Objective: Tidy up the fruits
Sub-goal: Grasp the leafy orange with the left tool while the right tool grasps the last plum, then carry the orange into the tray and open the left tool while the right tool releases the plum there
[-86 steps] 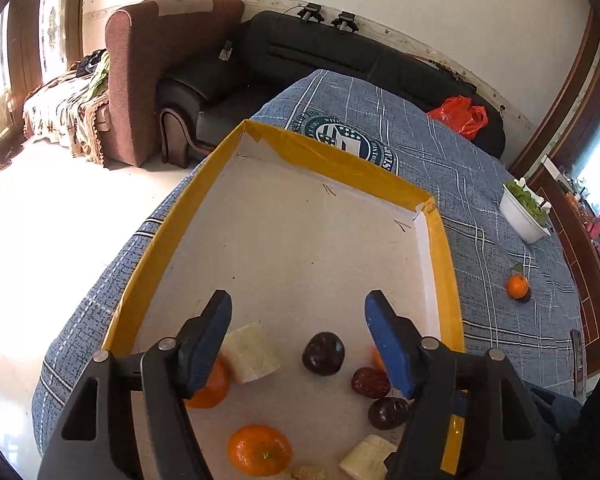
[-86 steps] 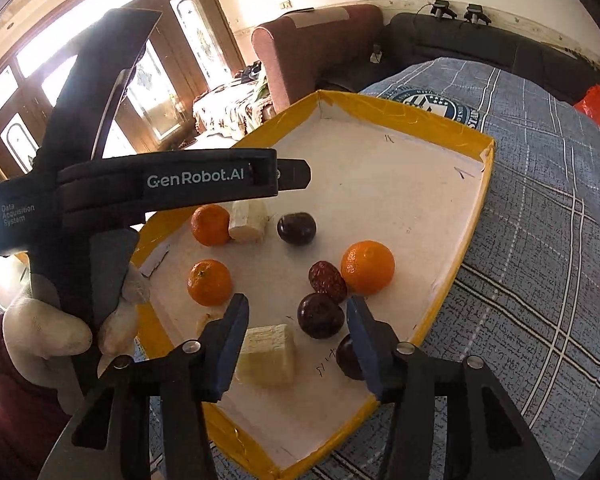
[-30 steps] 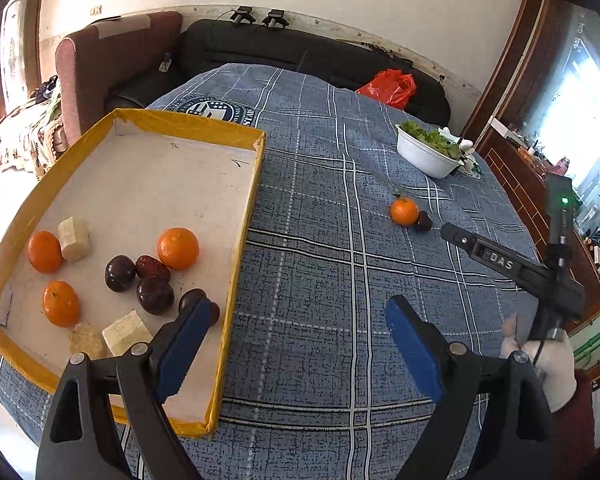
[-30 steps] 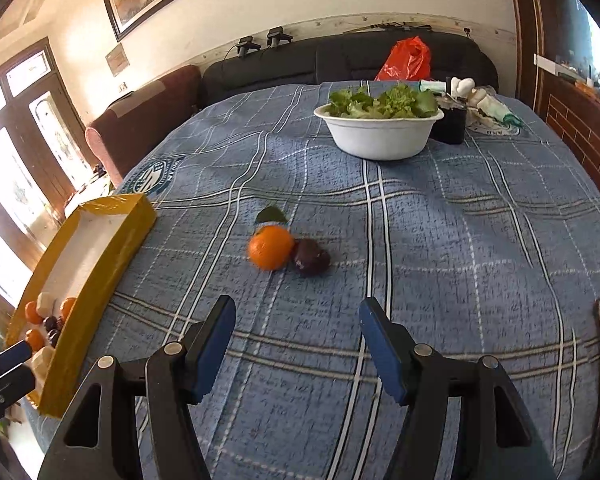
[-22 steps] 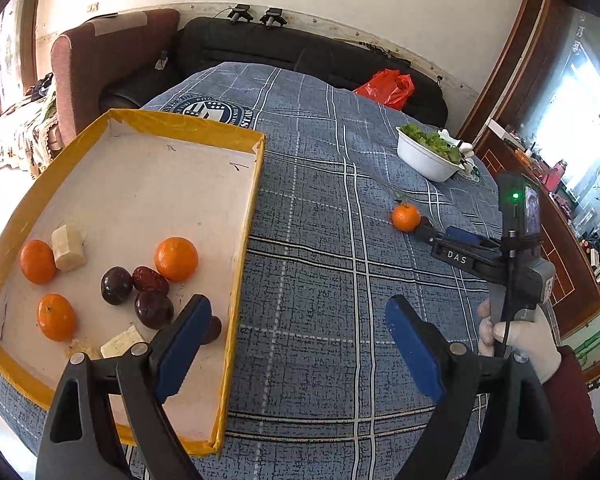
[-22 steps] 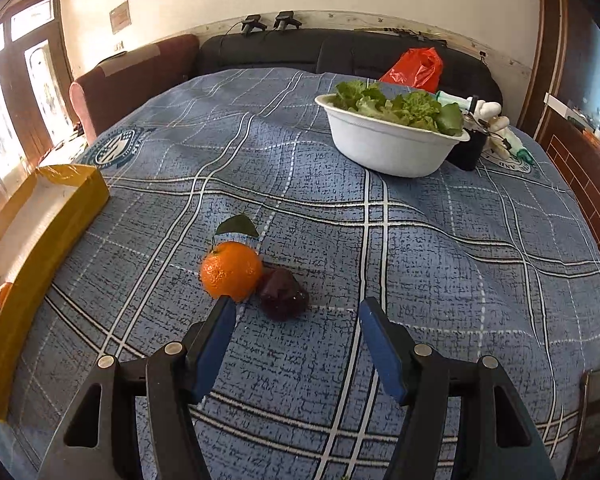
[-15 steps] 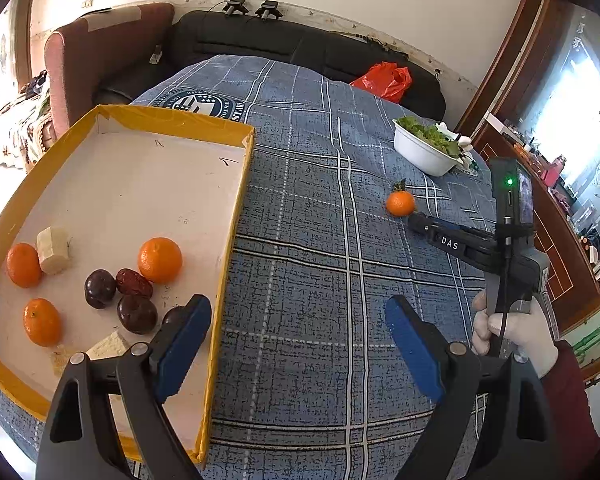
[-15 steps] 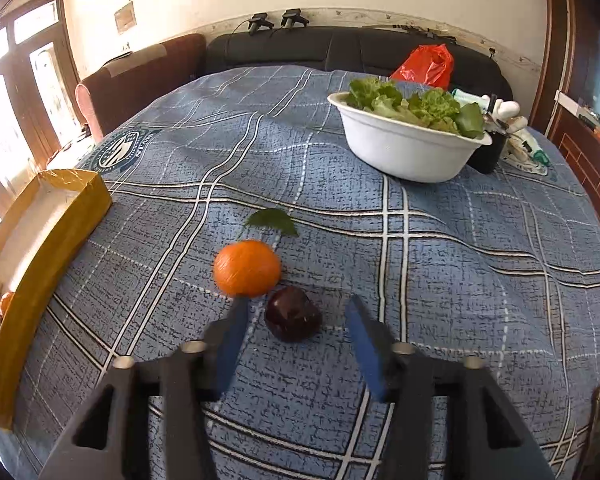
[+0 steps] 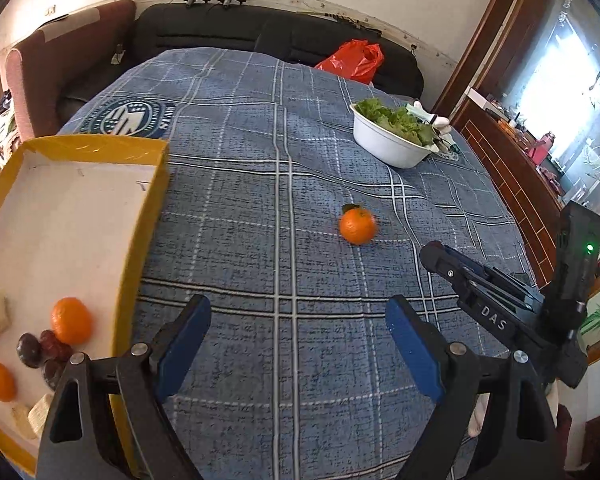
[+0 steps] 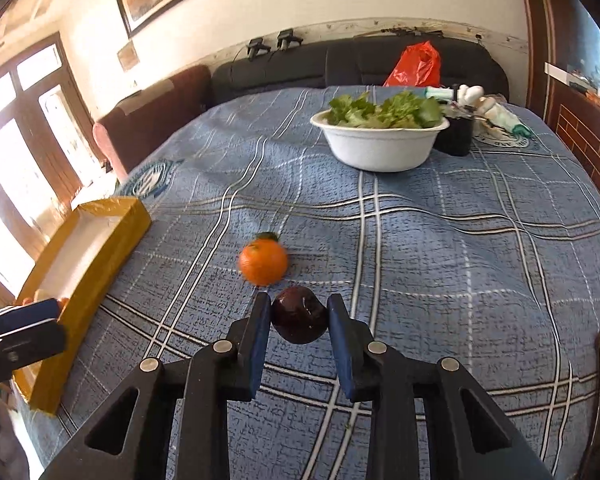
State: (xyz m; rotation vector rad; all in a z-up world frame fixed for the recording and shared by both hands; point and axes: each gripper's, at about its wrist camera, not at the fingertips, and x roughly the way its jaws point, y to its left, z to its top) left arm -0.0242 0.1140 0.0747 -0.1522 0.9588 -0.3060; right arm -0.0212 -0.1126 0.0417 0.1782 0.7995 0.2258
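Note:
My right gripper [image 10: 298, 320] is shut on a dark purple plum [image 10: 299, 315], held between both blue pads just above the blue plaid cloth. An orange tangerine [image 10: 263, 261] with a leaf lies just beyond it to the left; it also shows in the left wrist view [image 9: 357, 225]. My left gripper [image 9: 296, 340] is open and empty over the cloth. The yellow-rimmed tray [image 9: 148, 216] at the left holds several tangerines, dark plums and pale cubes. The tray also shows in the right wrist view [image 10: 100, 240].
A white bowl of lettuce [image 10: 380, 140] stands at the far side of the table, with a black cup [image 10: 455, 136] beside it. A red bag [image 9: 352, 60] lies on the black sofa behind. The right-hand tool [image 9: 500, 300] reaches in at the right.
My right gripper moved from the tray across to the loose fruit and closed on the plum. My left gripper swung right, away from the tray, and stayed open.

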